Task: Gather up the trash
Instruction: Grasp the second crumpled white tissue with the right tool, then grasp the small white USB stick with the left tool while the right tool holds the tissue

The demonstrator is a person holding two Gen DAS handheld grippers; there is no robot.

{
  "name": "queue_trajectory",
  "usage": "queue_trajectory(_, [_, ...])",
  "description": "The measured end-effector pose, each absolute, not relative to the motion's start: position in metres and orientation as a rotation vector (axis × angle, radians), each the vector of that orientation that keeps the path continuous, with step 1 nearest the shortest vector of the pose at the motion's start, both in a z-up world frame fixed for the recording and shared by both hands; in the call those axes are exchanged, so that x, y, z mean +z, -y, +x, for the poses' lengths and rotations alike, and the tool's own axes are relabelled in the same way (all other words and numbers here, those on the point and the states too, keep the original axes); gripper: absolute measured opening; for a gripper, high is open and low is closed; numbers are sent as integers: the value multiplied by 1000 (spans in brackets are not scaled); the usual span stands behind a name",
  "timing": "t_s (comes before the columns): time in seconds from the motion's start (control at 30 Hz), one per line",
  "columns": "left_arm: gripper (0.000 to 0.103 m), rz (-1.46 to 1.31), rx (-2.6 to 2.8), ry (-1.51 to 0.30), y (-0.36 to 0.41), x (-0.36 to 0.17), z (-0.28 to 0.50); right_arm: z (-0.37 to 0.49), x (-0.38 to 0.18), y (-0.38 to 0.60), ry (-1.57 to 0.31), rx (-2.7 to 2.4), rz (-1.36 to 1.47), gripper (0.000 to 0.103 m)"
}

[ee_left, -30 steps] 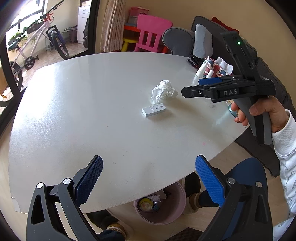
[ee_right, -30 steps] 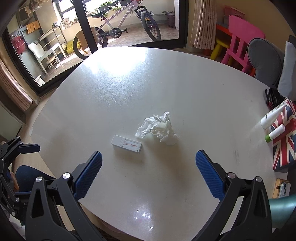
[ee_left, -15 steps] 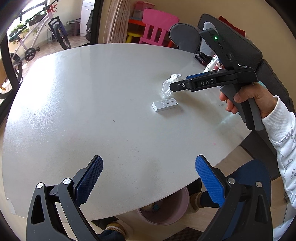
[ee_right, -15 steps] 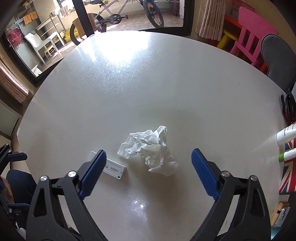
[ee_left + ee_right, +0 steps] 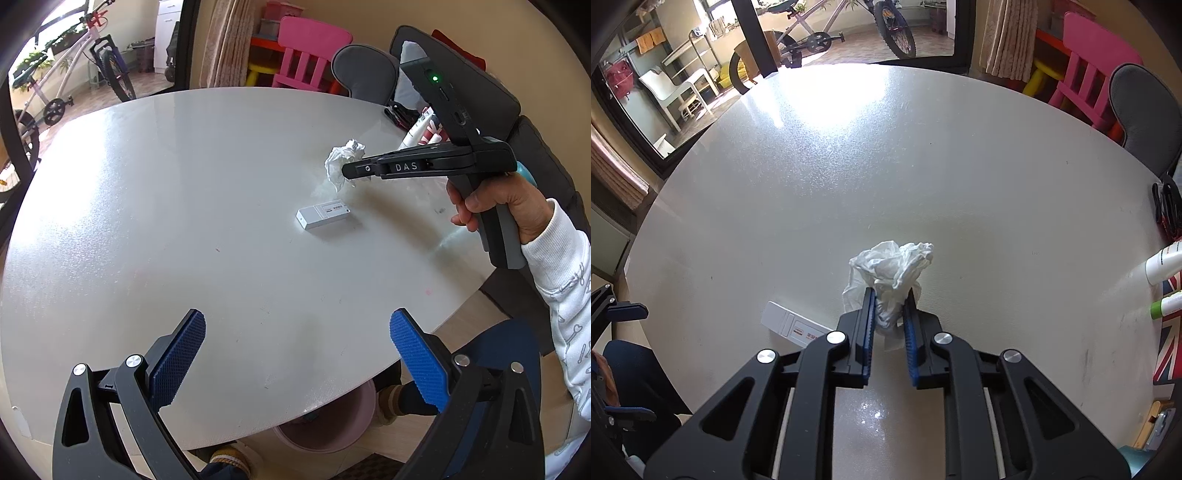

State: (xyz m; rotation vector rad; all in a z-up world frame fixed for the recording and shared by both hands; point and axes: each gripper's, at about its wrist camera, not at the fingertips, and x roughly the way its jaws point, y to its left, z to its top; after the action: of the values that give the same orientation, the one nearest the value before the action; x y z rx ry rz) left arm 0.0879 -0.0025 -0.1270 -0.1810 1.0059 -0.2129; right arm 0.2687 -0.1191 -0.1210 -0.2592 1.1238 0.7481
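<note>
While a second ago the right gripper (image 5: 889, 306) hung wide open above the table with nothing between its blue pads, we now see it lowered and clenched on the crumpled white tissue (image 5: 892, 267). That closing is the change that matters: we judge the first piece of trash to be gripped, though it has not yet left the white round table (image 5: 849, 177).

From the right wrist view, the tissue's lower part is pinched between the two pads, squeezed narrow there, while its upper folds puff out beyond the fingertips. From the left wrist view, the same gripper reaches in from the right side, held by a hand (image 5: 498, 206) in a white patterned sleeve, its tip buried in the tissue (image 5: 341, 162).

Just beside the tissue, nearer to us and to the left in the right wrist view, lies a small white rectangular box (image 5: 792, 326) flat on the table, outside the jaws and untouched. We take it for the next piece to collect.

Our left gripper (image 5: 295, 354) is released, its blue pads spread wide over the near table edge with only bare tabletop between them. Below that edge, partly hidden, a pink bin (image 5: 325, 424) stands on the floor, the likely place for the tissue.
</note>
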Motion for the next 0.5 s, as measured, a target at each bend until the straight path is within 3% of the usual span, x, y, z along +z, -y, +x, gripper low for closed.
queue_trajectory(0.5, [96, -118, -204, -1023, 25, -122, 141, 234, -88, 179, -1072, 714, -189, 14])
